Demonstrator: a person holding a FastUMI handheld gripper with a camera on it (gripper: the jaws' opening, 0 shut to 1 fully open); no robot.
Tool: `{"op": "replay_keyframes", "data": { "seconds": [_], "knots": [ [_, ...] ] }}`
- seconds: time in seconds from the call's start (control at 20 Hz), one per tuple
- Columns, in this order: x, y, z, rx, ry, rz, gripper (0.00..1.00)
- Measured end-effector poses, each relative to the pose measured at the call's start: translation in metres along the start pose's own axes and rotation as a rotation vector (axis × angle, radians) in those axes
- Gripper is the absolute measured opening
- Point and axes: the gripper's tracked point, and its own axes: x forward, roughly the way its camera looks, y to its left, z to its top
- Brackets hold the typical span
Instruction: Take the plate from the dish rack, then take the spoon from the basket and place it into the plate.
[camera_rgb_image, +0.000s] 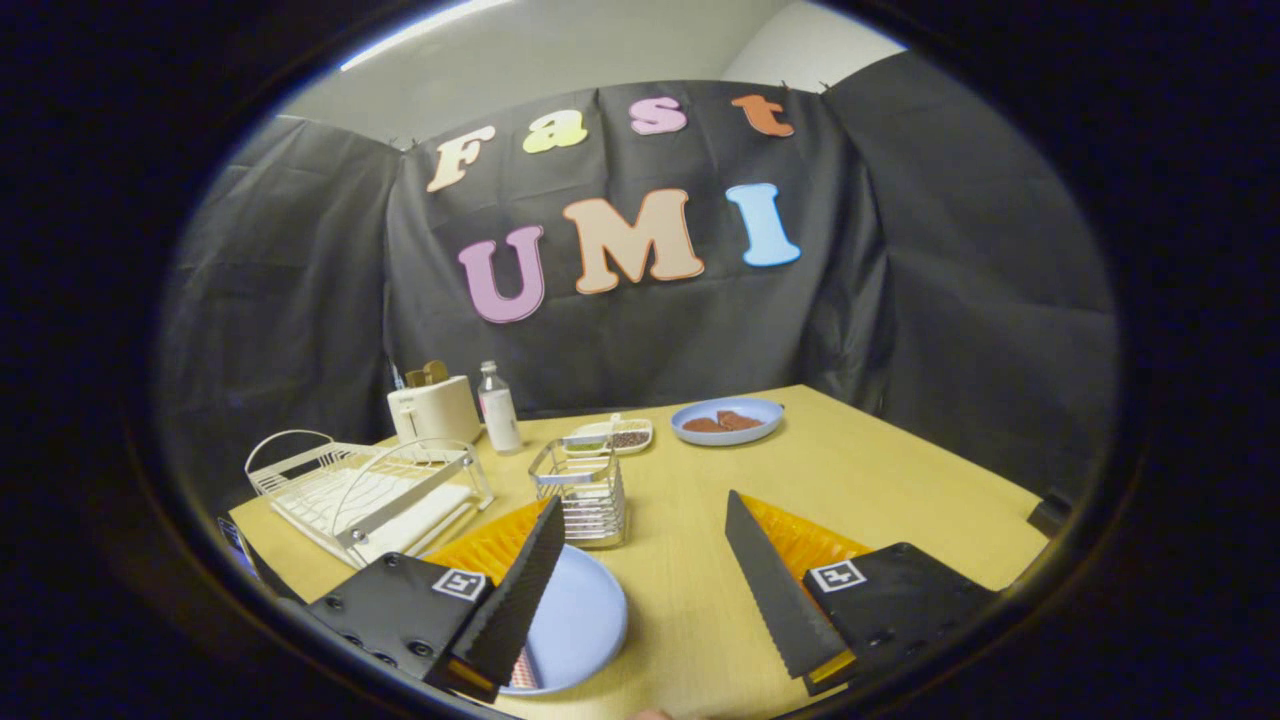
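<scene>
A light blue plate (580, 625) lies flat on the wooden table (850, 480), partly under my left finger (520, 590). Just beyond the plate, ahead of the left fingertip, stands a small wire basket (588, 500). A pale handle (613, 428) pokes up at its far side; I cannot tell if it is the spoon. The white dish rack (360, 490) sits to the left of the basket and holds no plate. My gripper (643, 502) is open above the table, with nothing between its fingers.
Behind the rack stand a cream toaster (433, 408) and a small bottle (497, 407). A little tray of dark bits (625, 437) and a second blue plate with brown food (727, 420) sit at the table's far side. Bare tabletop lies to the right.
</scene>
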Motion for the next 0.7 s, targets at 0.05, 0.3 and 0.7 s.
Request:
{"op": "replay_keyframes", "data": {
  "seconds": [0.05, 0.3, 0.7],
  "knots": [
    [-0.007, -0.005, 0.006, -0.007, -0.014, -0.008, 1.00],
    [-0.043, -0.018, 0.047, 0.007, -0.104, -0.007, 1.00],
    [-0.080, -0.005, 0.079, -0.059, -0.163, 0.014, 1.00]
  ]
}}
